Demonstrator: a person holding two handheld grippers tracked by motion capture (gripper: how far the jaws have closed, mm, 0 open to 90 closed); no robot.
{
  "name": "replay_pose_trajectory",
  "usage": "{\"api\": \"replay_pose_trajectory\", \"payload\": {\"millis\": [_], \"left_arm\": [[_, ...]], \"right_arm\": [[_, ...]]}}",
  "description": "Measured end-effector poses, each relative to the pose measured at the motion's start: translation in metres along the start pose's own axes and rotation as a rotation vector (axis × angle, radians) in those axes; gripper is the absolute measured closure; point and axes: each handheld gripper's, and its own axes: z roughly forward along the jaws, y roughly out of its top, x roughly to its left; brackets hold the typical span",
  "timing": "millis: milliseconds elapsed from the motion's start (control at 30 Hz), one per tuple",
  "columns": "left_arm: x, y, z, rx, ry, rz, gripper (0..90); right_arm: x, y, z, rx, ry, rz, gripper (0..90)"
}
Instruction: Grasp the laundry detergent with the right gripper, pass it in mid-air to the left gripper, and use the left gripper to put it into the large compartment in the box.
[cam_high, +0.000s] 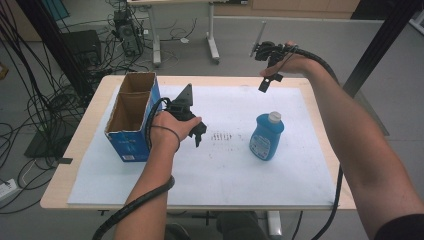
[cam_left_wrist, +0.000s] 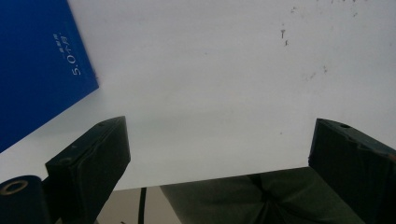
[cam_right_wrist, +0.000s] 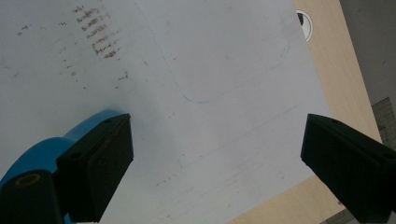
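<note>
blue plastic marks the bottle (cam_high: 267, 136), which stands upright with its white cap (cam_high: 274, 117) on the white sheet (cam_high: 210, 170) that covers the wooden table (cam_high: 70, 165), right of the middle and clear of both hands. in the right gripper view a curve of the same bottle (cam_right_wrist: 44, 151) peeks out behind the left-hand jaw, low in the corner, not between the jaws

the left gripper (cam_high: 198, 134) rests low over the sheet in the person's left hand (cam_high: 172, 126), just beside the open cardboard box (cam_high: 131, 115) with blue sides, and well apart from the bottle. its own view looks down on bare white sheet (cam_left_wrist: 210, 93) with the blue box wall (cam_left_wrist: 37, 65) at the upper left; the left gripper (cam_left_wrist: 219, 154) has its jaws spread wide with nothing between them

the right gripper (cam_high: 263, 82) is held up in the right hand (cam_high: 290, 64) over the far edge of the table, beyond the bottle and above it, pointing down. in its own view the right gripper (cam_right_wrist: 217, 149) also stands with jaws wide apart and empty, over the smudged sheet (cam_right_wrist: 210, 70) and a strip of bare wood (cam_right_wrist: 327, 60) at the table's edge

a cable (cam_high: 135, 205) trails back along each forearm
</note>
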Motion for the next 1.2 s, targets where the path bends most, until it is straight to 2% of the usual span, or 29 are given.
{"api": "replay_pose_trajectory", "payload": {"millis": [367, 500, 700, 933, 1100, 1133, 1200], "left_arm": [[0.001, -0.002, -0.001, -0.002, 0.004, -0.006, 5.9], [-0.001, -0.001, -0.002, 0.002, 0.009, 0.005, 5.9], [-0.003, -0.002, -0.003, 0.003, 0.014, 0.009, 5.8], [-0.006, -0.002, -0.005, -0.006, 0.02, 0.016, 5.9], [-0.009, -0.002, -0.008, -0.009, 0.023, 0.029, 5.9], [-0.009, -0.002, -0.009, -0.009, 0.023, 0.033, 5.9], [-0.01, -0.002, -0.01, -0.016, 0.023, 0.035, 5.9]], "right_arm": [[-0.002, -0.004, -0.002, -0.004, 0.0, 0.009, 9.1], [-0.004, -0.006, -0.003, -0.004, 0.001, 0.012, 9.2], [-0.008, -0.016, -0.006, -0.006, 0.002, 0.025, 9.2], [-0.013, -0.041, -0.016, -0.015, 0.001, 0.053, 9.5], [-0.016, -0.075, -0.023, -0.037, 0.003, 0.097, 9.5], [-0.016, -0.075, -0.023, -0.037, 0.003, 0.097, 9.5], [-0.015, -0.094, -0.022, -0.043, 0.007, 0.11, 9.5]]}}
